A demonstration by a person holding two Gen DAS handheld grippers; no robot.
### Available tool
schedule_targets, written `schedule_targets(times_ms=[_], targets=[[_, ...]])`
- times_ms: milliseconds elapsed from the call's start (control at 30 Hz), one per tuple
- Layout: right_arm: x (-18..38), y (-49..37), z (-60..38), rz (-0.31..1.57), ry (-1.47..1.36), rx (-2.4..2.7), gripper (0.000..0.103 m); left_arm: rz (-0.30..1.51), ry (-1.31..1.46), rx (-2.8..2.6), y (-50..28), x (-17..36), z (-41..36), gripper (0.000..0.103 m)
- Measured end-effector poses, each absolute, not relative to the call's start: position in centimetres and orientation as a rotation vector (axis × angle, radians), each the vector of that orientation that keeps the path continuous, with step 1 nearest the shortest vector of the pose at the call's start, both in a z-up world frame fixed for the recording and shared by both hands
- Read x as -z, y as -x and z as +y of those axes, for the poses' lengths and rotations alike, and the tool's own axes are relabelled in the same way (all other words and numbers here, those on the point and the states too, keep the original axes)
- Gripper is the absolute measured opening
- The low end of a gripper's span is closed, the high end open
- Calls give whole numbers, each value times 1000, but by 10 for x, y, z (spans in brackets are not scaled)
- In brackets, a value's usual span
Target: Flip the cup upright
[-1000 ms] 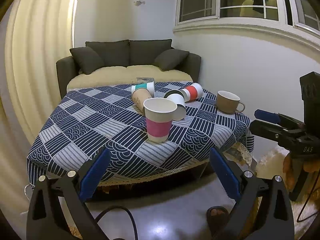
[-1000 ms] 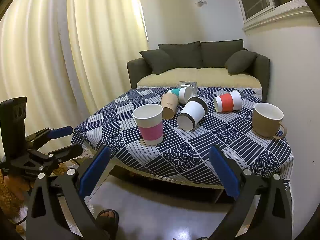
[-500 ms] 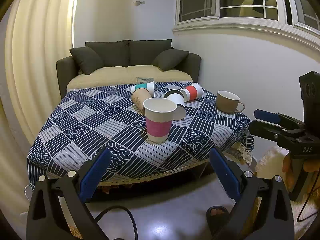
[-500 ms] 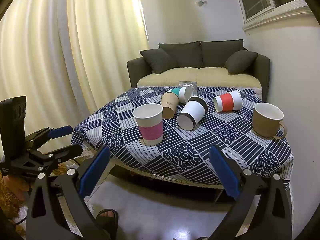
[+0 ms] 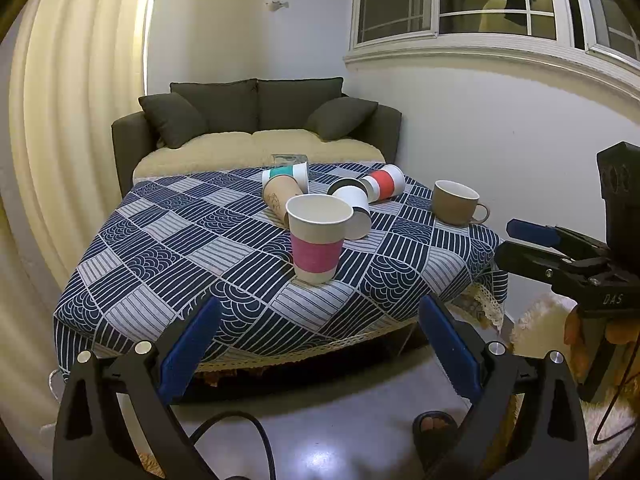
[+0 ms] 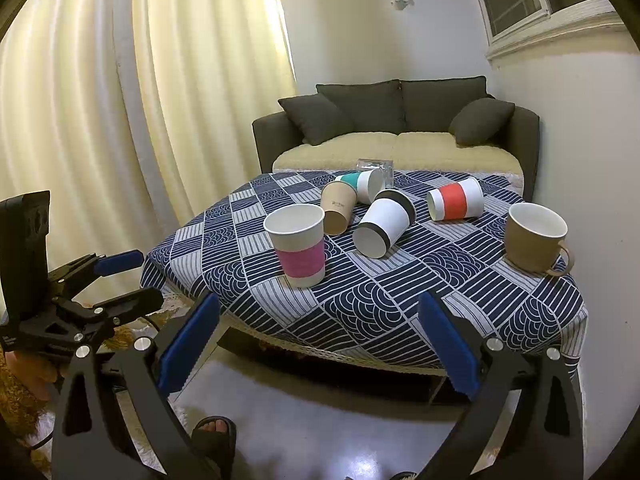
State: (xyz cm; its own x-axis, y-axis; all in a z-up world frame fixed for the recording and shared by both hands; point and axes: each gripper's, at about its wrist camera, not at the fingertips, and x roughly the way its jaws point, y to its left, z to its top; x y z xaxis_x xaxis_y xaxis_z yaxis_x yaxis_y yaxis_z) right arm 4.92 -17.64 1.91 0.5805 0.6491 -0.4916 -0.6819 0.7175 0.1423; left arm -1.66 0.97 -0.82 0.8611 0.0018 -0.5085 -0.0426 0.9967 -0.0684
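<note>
A paper cup with a pink sleeve (image 5: 316,238) (image 6: 299,245) stands upright near the table's front. Behind it lie several cups on their sides: a brown one (image 5: 278,196) (image 6: 338,206), a teal-banded one (image 5: 286,174) (image 6: 360,184), a white one with a black band (image 5: 354,206) (image 6: 384,222) and a red-sleeved one (image 5: 382,182) (image 6: 456,199). My left gripper (image 5: 318,346) is open and empty, short of the table's front edge. My right gripper (image 6: 318,344) is open and empty too, also back from the table.
A brown mug (image 5: 456,202) (image 6: 534,238) stands upright at the table's right. The table has a blue patterned cloth (image 5: 180,240) (image 6: 400,292). A dark sofa (image 5: 256,120) stands behind it. A clear box (image 6: 374,166) sits at the far edge. Curtains hang at left, a wall at right.
</note>
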Motion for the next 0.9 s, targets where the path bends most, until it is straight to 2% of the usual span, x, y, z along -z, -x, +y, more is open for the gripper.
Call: schedule_targets(times_ms=[900], targets=[[-19,-49,-177,548,63,-780,98,529,86,-36,17,8,11,97]])
